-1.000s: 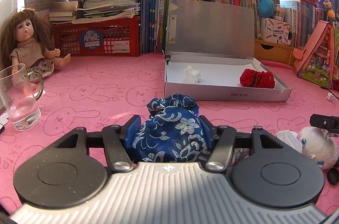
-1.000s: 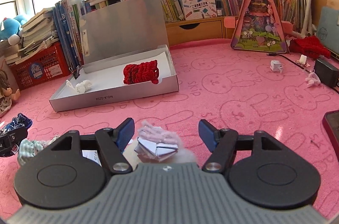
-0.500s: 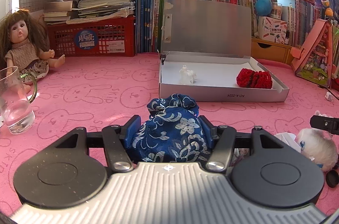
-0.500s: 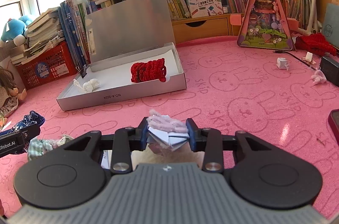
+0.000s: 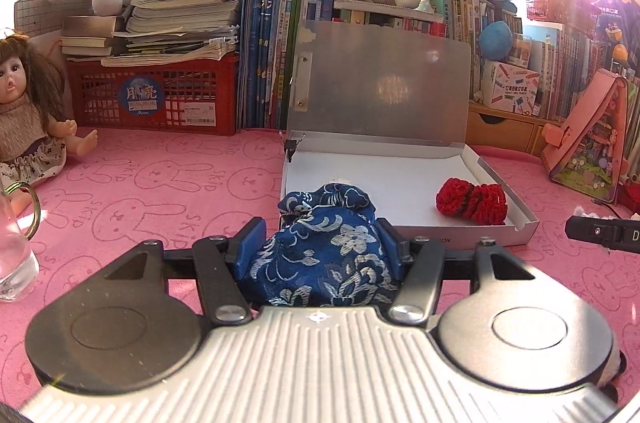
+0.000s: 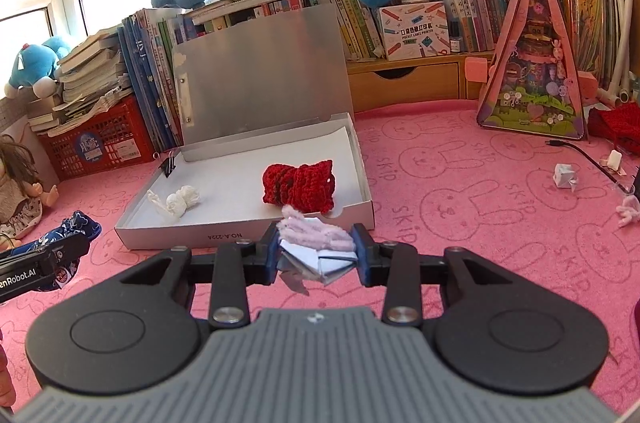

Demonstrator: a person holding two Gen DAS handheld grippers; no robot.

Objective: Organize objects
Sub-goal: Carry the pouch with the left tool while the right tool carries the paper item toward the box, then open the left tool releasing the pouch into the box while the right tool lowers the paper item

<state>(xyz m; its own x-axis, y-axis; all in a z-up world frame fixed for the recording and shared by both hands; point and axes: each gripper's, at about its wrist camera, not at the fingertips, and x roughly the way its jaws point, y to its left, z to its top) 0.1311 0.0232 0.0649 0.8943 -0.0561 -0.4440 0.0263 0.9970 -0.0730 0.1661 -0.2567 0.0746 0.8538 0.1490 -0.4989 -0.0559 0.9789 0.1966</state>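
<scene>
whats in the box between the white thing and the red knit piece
Nothing: in the right wrist view, bare box floor separates the white thing from the red knit piece.

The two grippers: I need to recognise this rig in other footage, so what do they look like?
Both look alike. The left gripper has a ribbed silver-grey body, two round black discs, black linkage bars with silver screws, and blue pads on its jaws. The right gripper has the same build with a darker grey ribbed body. The side of the left one, in the right wrist view, bears white lettering ending "enRobot.AI". No sleeves or cables show.
</scene>
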